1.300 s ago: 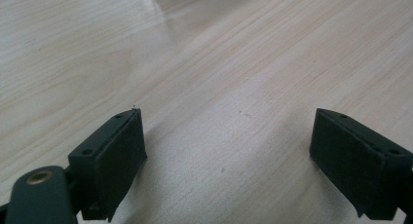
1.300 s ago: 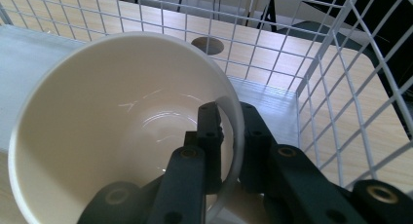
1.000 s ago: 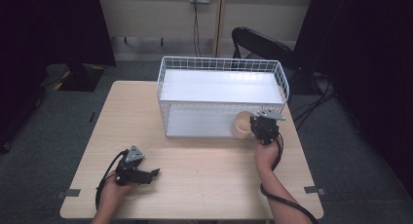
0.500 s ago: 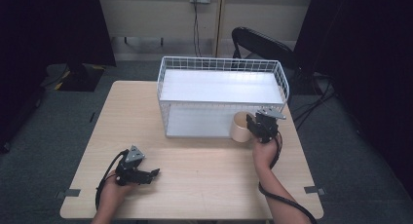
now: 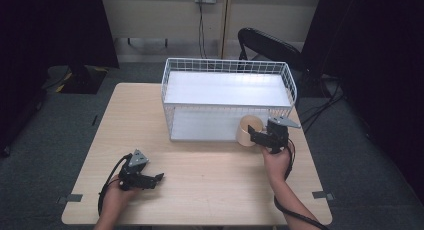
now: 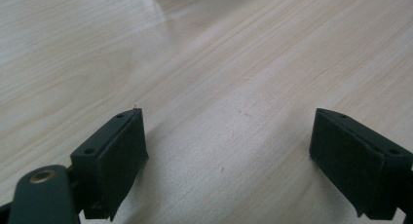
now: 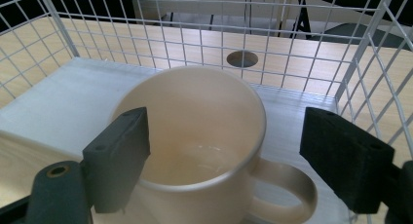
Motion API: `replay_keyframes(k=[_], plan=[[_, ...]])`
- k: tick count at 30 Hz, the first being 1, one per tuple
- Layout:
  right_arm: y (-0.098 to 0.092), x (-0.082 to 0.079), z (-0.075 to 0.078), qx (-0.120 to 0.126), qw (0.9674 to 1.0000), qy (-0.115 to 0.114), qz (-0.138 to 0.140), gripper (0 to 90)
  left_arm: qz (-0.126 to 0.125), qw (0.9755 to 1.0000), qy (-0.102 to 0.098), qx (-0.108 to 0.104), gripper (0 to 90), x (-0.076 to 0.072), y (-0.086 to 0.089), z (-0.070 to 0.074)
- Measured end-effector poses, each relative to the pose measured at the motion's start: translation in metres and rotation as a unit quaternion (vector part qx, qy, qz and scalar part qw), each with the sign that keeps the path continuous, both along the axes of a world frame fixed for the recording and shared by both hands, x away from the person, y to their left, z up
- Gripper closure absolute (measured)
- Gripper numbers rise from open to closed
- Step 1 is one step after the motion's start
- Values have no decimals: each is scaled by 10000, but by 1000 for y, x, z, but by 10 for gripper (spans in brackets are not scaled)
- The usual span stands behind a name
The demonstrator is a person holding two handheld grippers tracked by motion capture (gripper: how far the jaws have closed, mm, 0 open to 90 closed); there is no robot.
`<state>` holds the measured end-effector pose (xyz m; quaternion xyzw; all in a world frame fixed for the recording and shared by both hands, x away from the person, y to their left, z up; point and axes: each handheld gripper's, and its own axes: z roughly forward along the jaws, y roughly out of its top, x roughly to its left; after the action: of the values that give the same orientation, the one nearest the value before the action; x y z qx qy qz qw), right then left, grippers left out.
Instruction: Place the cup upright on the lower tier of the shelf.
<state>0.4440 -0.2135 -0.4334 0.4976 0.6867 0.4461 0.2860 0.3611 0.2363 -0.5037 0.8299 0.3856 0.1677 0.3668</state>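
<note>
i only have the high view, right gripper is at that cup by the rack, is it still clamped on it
Observer: No. In the right gripper view the right gripper has just been opening; its fingers stand wide, with the cup's rim between them and unpressed.
Operator: which way is the handle
Observer: The cup has its handle toward the right-hand finger in that view, lying between the two fingers.
Operator: anything inside it
Observer: It looks empty; the pale bottom shows.
Operator: and the left one
Observer: The left gripper has its fingers wide apart over bare table, with nothing between them.
</note>
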Motion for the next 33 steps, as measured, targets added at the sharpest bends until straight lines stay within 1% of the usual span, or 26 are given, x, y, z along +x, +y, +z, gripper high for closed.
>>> replay_keyframes(k=[3, 5, 7, 9, 11, 12, 15, 17, 18, 19, 20, 21, 22, 25, 29, 33], plan=[[-1, -2, 0, -27, 10000, -39, 46, 163, 5, 10000, -1, -1, 132, 0, 0, 0], [-3, -5, 2, 71, 9999, -70, 82, 163, 12, 10000, -1, 1, 132, 0, 0, 0], [-3, -8, 3, 198, 9997, -43, 155, 163, 10, 10000, 0, 1, 132, 0, 0, 0], [-2, -11, 3, 170, 9996, -30, 231, 162, 6, 10000, -4, 6, 132, 0, 0, 0], [0, -16, 2, 111, 9994, 46, 318, 157, 6, 10000, -4, 8, 132, 0, 0, 0], [0, -17, 2, 172, 9993, 76, 331, 157, 13, 10000, -3, 7, 132, 0, 0, 0], [-1, -19, 2, 221, 9989, 133, 400, 158, 20, 10000, -2, 7, 132, 0, 0, 0], [1, -20, 0, 146, 9986, 207, 464, 157, 24, 10000, -2, 7, 132, 0, -1, 0], [2, -21, -3, -4, 9986, 249, 469, 158, 22, 10000, -2, 9, 132, 0, 0, 0], [2, -21, -3, -4, 9986, 249, 469, 158, 22, 10000, -2, 9, 132, 0, 0, 0], [4, -20, -6, -126, 9987, 245, 422, 159, 23, 10000, -1, 7, 132, 0, -1, 0], [4, -20, -6, -126, 9987, 245, 422, 159, 28, 10000, -2, 0, 132, -1, -1, 0], [5, -18, -9, -188, 9988, 269, 370, 161, 22, 10000, 0, 10, 132, 0, 0, 0], [6, -16, -10, -178, 9988, 270, 370, 170, 22, 10000, -1, 8, 132, 0, 0, 0], [9, -13, -12, -228, 9987, 253, 375, 192, 17, 10000, 3, 2, 132, 0, 0, 0], [10, -11, -12, -247, 9988, 264, 327, 209, 19, 10000, 1, 4, 132, 0, 0, 0]])
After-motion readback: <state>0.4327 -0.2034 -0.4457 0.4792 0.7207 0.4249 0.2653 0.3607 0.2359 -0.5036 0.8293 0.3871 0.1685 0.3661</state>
